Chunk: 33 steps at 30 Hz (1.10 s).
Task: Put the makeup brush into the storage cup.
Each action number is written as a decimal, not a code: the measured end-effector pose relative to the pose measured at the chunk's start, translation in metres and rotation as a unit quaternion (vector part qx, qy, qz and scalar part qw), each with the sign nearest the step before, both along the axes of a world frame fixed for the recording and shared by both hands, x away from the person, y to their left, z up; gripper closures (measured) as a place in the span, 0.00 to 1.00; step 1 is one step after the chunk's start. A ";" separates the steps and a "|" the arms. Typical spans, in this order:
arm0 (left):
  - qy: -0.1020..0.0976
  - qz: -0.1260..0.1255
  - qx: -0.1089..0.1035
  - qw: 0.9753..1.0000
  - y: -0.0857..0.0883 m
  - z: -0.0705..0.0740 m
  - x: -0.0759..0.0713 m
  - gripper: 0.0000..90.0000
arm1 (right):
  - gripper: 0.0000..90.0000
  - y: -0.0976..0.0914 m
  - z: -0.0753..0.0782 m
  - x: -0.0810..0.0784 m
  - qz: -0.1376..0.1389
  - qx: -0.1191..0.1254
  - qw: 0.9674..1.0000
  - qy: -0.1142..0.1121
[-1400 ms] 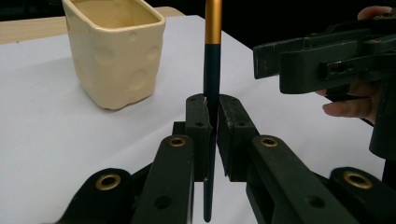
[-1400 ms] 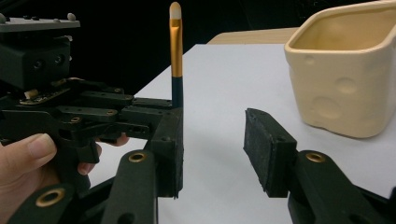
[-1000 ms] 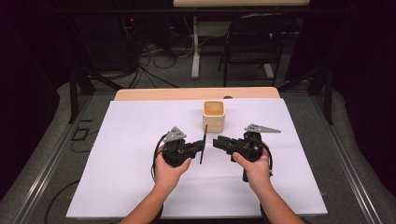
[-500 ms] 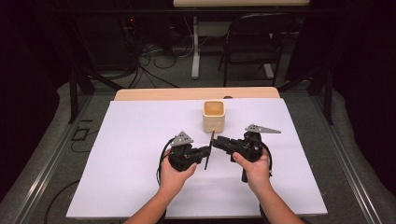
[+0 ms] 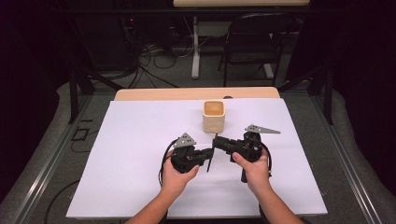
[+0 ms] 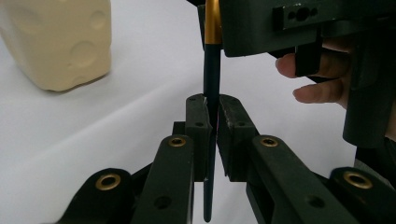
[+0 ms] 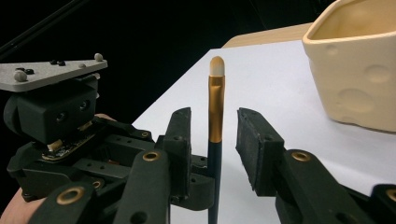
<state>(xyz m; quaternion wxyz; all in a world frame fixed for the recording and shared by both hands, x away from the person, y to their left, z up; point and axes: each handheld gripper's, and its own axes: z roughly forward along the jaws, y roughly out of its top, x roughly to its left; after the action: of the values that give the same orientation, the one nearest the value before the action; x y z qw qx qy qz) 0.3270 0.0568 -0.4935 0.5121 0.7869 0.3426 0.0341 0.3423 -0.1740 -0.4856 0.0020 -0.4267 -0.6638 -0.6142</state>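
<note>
I am holding a slim makeup brush [image 6: 211, 70] upright in the left gripper [image 5: 208, 152], whose jaws are clamping tight on the dark handle partway along it; in the left gripper view the handle is running down between the two pads and out below them. The brush's gold ferrule and pale rounded tip [image 7: 216, 66] are pointing upward. I am bringing the right gripper [image 5: 219, 141] in from the other side, and its jaws have just been closing a little; they are standing on either side of the brush at the ferrule with a gap on each side, so the pads are not pressing on it yet. Both grippers are meeting above the white table cover [image 5: 130, 154], just in front of a cream square cup [image 5: 214, 116] with round dimples in its walls. The cup is standing upright, just beyond the gripper tips and apart from the brush.
</note>
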 end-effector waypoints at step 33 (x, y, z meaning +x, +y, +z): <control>-0.002 -0.006 0.002 1.000 -0.003 0.001 -0.003 0.92 | 0.90 0.000 0.000 -0.001 0.002 0.010 1.000 -0.001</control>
<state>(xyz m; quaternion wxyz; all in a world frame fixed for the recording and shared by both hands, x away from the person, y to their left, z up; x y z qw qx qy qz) 0.3237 0.0535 -0.4929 0.5113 0.7901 0.3364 0.0333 0.3413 -0.1744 -0.4854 0.0066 -0.4249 -0.6582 -0.6214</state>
